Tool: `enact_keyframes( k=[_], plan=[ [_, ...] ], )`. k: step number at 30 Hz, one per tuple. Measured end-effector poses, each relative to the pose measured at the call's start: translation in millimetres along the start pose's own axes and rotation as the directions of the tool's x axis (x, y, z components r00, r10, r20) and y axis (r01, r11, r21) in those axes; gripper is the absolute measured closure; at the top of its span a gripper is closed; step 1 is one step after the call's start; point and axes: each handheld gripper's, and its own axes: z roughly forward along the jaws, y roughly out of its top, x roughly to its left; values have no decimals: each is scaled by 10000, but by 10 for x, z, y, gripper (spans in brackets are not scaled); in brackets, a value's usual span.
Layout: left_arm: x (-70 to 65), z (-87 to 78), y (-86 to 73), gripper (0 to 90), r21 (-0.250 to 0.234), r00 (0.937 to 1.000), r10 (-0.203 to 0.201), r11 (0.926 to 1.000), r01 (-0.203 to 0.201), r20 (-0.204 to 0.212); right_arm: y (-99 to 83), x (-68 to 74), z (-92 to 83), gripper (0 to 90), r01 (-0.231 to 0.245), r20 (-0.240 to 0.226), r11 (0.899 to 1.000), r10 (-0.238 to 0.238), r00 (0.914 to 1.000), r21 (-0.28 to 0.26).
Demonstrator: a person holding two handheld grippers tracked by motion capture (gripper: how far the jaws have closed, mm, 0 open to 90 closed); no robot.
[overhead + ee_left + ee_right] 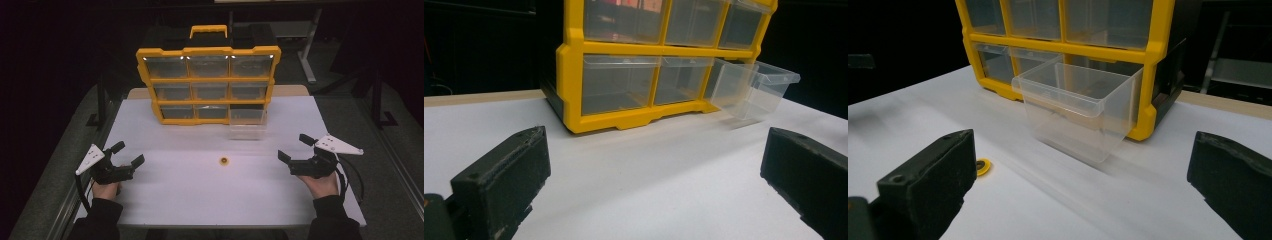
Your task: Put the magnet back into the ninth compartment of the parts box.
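Now both grippers, left (126,154) and right (295,147), hover wide and empty near the table's (200,200) side edges. Ring (224,160) lies mid-table, before the pulled-out drawer (247,124). Likely next: reach in, pinch it carefully.

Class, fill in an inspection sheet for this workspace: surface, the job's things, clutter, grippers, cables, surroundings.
Surface: white table, bare across the front.
Job's things: yellow drawer cabinet upright at the back; its bottom right clear drawer pulled out; small yellow ring lying flat mid-table.
Clutter: nothing seen.
Grippers: left gripper and right gripper both open, holding nothing, at the table's sides.
Cables: black cable trailing from the right gripper.
Surroundings: dark room, a table leg behind.
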Motion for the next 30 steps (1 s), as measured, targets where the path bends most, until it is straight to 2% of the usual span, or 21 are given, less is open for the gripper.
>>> enact_keyframes(
  k=[9, 12, 18, 30],
  plan=[
    [-10, 12, -1, 0, -11, 9999, 148, 9999, -148, -67, -13, 1, -12, 0, -284, -109, 9996, 283, 9995, -80],
    [-14, 20, 1, 0, 10, 9998, 175, 9998, -175, -68, -31, -11, -19, 0, -318, -51, 9994, 319, 9995, 99],
    [-4, 14, 7, 0, -179, 9999, 82, 9998, -84, -116, -61, -5, 7, 0, -237, -128, 9989, 242, 9996, 407],
    [1, 15, 3, 0, -148, 9999, 43, 9999, -45, -100, -17, 41, 84, 0, 89, -364, 9972, -62, 9993, 746]
  ],
)
